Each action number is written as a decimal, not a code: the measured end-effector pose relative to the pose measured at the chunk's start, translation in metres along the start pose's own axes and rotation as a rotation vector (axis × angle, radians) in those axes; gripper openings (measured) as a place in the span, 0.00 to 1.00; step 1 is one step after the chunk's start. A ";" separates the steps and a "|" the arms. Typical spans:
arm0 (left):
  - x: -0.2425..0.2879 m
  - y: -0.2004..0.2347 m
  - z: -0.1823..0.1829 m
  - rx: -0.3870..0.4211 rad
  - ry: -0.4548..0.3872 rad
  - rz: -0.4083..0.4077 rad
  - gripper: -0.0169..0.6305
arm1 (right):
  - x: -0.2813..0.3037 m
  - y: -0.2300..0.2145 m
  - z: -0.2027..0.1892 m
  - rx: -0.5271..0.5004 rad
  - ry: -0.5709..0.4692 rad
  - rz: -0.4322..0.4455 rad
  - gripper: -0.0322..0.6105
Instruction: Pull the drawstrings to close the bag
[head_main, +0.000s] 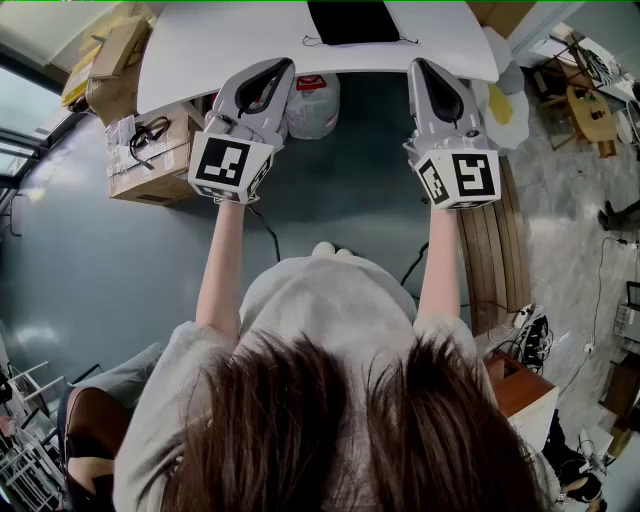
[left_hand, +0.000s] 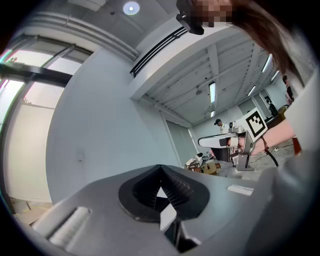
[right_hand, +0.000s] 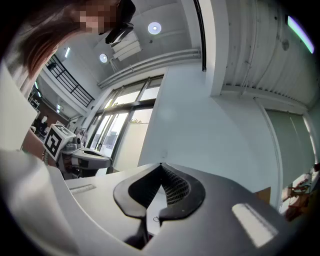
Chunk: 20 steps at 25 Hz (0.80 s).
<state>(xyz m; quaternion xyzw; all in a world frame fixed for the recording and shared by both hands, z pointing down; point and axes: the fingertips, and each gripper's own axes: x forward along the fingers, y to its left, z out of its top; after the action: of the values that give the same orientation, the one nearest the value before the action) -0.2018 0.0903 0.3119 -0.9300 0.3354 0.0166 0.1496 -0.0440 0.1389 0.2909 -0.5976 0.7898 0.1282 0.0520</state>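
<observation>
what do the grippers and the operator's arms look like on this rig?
Left gripper and right gripper match: pale grey moulded shells, black ribbed pads, a white cube with black square markers at the rear. Grey short sleeves, bare forearms.

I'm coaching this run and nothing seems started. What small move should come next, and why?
Probably ease the left claw and right claw forward toward the black bag on the white table: both are shut, empty and short of it.
</observation>
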 end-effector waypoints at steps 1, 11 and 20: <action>0.000 0.000 0.000 0.002 0.000 -0.002 0.02 | 0.000 0.000 -0.001 0.000 0.002 -0.001 0.06; 0.002 -0.004 -0.006 -0.025 0.011 -0.005 0.02 | -0.008 -0.008 -0.005 0.020 0.012 -0.025 0.07; 0.010 -0.016 -0.014 -0.059 0.022 0.005 0.02 | -0.024 -0.032 -0.013 0.032 0.029 -0.052 0.07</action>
<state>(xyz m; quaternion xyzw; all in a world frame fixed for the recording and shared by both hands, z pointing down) -0.1848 0.0917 0.3280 -0.9333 0.3387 0.0168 0.1183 -0.0059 0.1498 0.3049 -0.6186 0.7767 0.1057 0.0534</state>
